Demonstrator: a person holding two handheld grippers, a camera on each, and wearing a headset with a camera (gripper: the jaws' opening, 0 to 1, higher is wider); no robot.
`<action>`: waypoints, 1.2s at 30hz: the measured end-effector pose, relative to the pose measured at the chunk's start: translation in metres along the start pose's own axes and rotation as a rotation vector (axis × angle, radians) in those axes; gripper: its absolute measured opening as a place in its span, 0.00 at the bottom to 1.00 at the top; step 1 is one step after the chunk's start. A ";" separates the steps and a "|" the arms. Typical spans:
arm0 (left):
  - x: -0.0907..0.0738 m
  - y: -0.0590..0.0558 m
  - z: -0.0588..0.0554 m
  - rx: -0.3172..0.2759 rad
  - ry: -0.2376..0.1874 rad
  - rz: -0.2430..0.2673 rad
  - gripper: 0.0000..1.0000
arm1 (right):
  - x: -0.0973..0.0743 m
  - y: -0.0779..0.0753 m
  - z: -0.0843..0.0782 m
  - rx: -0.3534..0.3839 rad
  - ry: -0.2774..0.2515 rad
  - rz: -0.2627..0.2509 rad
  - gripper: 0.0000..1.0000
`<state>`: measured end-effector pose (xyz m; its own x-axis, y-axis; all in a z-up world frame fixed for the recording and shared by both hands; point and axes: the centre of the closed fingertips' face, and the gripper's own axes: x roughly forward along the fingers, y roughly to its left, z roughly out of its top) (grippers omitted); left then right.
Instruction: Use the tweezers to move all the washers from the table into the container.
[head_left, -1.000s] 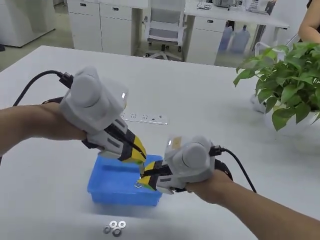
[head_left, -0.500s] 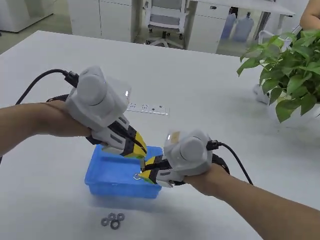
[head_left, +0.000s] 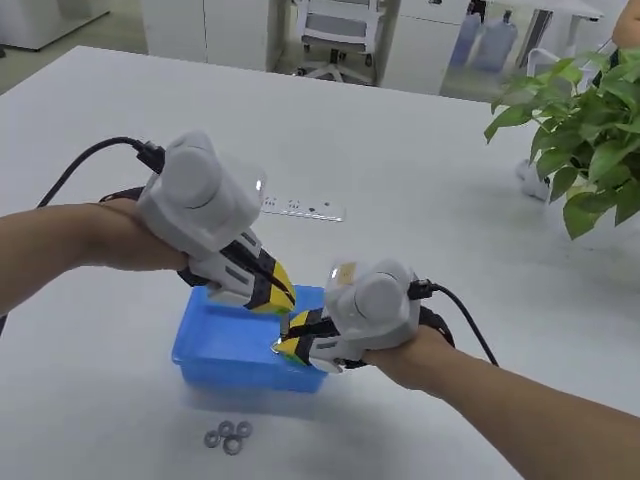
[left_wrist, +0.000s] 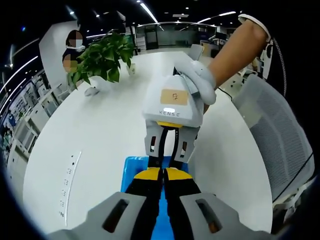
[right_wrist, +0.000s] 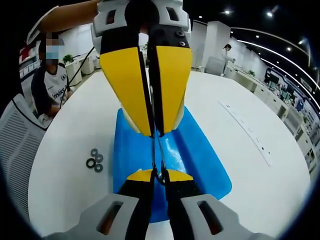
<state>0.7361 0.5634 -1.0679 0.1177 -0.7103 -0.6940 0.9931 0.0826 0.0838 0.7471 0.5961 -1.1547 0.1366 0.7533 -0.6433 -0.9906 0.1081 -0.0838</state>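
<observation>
Pinching the tweezers (right_wrist: 156, 150) between right claw (right_wrist: 159, 176) and left claw (left_wrist: 163, 176), both pressed together, we should release low over the blue container (right_wrist: 200, 150), clear of its rim.

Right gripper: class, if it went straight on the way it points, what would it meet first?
Probably the left gripper, whose yellow jaws hang just ahead of the tweezers in the right gripper, above the blue container; depth is unclear.
</observation>
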 end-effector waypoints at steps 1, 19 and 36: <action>0.000 0.000 -0.001 -0.001 -0.001 -0.001 0.05 | 0.000 0.000 0.000 -0.006 0.000 0.001 0.10; -0.003 -0.004 0.004 0.013 -0.001 -0.009 0.05 | -0.005 0.001 0.001 -0.025 0.011 -0.001 0.10; -0.022 -0.019 0.020 0.038 0.001 0.003 0.05 | -0.020 0.014 0.021 -0.049 -0.007 -0.020 0.10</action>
<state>0.7148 0.5638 -1.0402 0.1208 -0.7094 -0.6943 0.9919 0.0579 0.1134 0.7309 0.5962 -1.1264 0.1562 0.7560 -0.6356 -0.9868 0.0913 -0.1340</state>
